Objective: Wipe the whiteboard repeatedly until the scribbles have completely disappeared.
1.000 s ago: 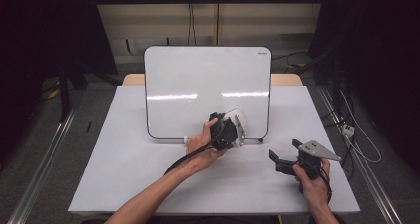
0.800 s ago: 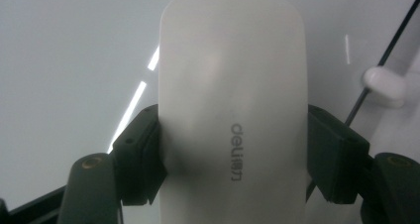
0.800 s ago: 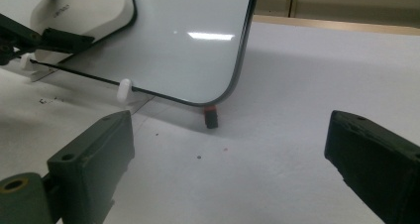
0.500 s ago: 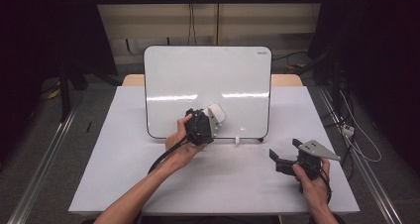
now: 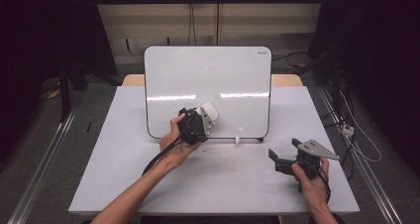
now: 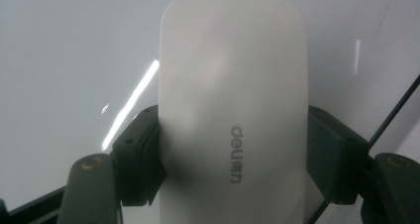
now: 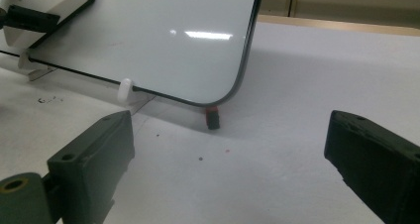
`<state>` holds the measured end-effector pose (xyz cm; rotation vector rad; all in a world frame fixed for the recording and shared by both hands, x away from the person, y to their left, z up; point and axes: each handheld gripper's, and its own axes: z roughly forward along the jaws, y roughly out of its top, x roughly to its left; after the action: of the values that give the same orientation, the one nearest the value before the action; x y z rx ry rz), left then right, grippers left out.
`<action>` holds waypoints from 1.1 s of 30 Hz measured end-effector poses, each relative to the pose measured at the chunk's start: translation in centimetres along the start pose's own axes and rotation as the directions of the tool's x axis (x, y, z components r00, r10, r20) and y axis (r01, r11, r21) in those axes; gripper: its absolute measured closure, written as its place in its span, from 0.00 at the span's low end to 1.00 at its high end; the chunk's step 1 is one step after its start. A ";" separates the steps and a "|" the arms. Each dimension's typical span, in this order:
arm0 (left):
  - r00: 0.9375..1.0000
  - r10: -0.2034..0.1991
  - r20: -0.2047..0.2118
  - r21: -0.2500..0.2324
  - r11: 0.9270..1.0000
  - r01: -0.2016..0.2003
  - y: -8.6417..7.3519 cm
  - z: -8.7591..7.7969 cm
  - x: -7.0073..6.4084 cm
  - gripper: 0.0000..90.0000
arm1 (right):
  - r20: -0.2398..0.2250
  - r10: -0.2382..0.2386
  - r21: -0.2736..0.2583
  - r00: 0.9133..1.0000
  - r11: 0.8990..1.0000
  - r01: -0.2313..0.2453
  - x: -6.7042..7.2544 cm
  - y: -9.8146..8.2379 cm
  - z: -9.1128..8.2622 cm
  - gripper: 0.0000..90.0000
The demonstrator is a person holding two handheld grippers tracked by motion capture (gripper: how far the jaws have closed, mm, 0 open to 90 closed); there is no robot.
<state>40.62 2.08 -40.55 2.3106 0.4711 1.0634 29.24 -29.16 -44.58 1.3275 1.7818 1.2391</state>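
Left hand-held gripper [image 5: 204, 119] sits just below the middle of the high view, clamped on the white eraser [image 5: 208, 113], and the left gripper view makes that plain: both black jaws press the eraser's [image 6: 233, 110] long sides, the grey "deli" lettering running along its back, the pale board surface spread behind it. In the high view the eraser lies over the lower part of the whiteboard [image 5: 208, 80], left of centre; whether its pad is flat against the board or a hair off it, I honestly can't tell from up here. The whiteboard stands propped and leaning back on the white tabletop [image 5: 99, 184], black rim all round, a streak of light reflected across its face. Over at the lower right of the high view the right hand-held gripper [image 5: 281, 160] is held low above the tabletop, grey three-cornered plate on top, well apart from the board. Its own view shows the jaws standing wide with nothing between them but bare tabletop [image 7: 277, 174]; beyond them the whiteboard's [image 7: 163, 30] rounded lower corner, a small white clip [image 7: 125, 89] on the bottom edge, and a little red-and-black foot [image 7: 212, 117] resting on the surface just under that corner. A few dark specks dot the tabletop near the clip.
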 end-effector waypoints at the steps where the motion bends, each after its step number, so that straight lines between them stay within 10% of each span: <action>1: 1.000 0.011 0.004 -0.003 1.000 -0.011 0.5 0.2 -0.4 0.34 | 0.000 0.000 -0.001 1.000 1.000 0.000 0.0 0.0 0.0 0.06; 17: 0.995 0.096 0.040 -0.041 0.995 -0.095 5.8 2.3 -6.1 0.34 | -0.006 0.003 -0.003 1.000 1.000 -0.003 -0.1 0.0 -0.1 0.06; 33: 0.991 0.132 0.026 -0.021 0.991 -0.132 5.7 2.0 -6.2 0.35 | -0.007 0.008 -0.005 1.000 1.000 -0.008 -0.2 -0.1 -0.2 0.06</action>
<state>38.78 -6.30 -41.79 2.3631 0.2995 1.0921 29.08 -29.40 -44.56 1.3305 1.7791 1.2534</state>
